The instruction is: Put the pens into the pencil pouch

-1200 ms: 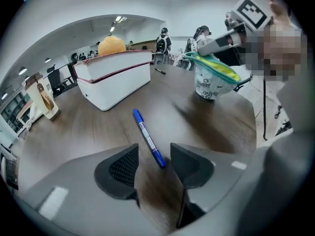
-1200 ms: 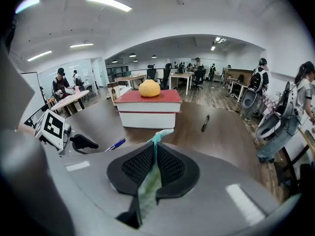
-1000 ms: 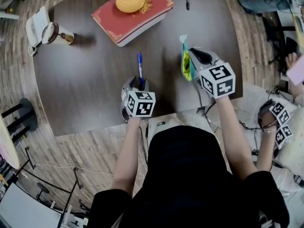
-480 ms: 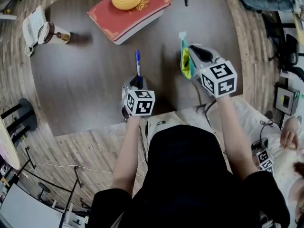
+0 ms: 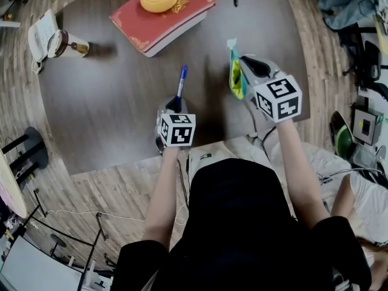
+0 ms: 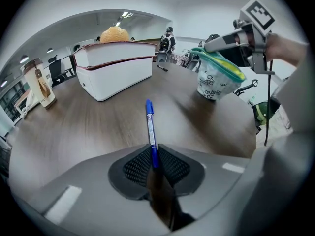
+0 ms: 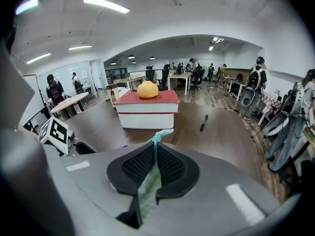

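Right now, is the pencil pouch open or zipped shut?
Open. The pencil pouch gapes at its mouth, yellow-green lining showing, its edge pinched by the right hand-held gripper.

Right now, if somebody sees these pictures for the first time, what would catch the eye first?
Probably the blue pen, sticking up from the left gripper, whose fingers have just been closing on it. Next, the green pouch pinched in the right gripper beside it, and the red book at the table's far side.
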Available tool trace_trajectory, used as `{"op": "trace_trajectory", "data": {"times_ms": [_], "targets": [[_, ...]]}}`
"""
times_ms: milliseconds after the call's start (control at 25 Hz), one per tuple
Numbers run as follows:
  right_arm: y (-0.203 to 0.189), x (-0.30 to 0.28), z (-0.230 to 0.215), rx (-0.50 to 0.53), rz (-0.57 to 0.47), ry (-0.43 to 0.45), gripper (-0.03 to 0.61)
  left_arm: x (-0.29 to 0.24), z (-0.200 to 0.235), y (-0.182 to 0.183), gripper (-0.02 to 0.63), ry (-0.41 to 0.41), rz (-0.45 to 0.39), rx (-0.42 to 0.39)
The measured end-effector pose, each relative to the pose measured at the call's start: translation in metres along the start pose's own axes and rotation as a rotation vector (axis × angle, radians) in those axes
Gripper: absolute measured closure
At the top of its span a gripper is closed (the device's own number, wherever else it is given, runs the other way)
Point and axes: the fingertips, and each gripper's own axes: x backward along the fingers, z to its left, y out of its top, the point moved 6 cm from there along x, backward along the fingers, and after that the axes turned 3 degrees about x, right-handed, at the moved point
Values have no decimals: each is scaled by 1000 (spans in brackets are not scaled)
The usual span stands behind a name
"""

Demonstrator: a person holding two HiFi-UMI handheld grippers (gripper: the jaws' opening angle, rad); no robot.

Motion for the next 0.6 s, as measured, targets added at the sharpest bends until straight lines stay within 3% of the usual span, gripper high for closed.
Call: {"op": "trace_trajectory", "data": {"times_ms": [240, 600], "targets": [[0, 1, -1, -1, -2, -2, 549, 4, 3, 2, 578, -9, -21, 30], [1, 1, 0, -3, -13, -3, 549, 25, -2, 9, 580, -11, -49, 0]]}}
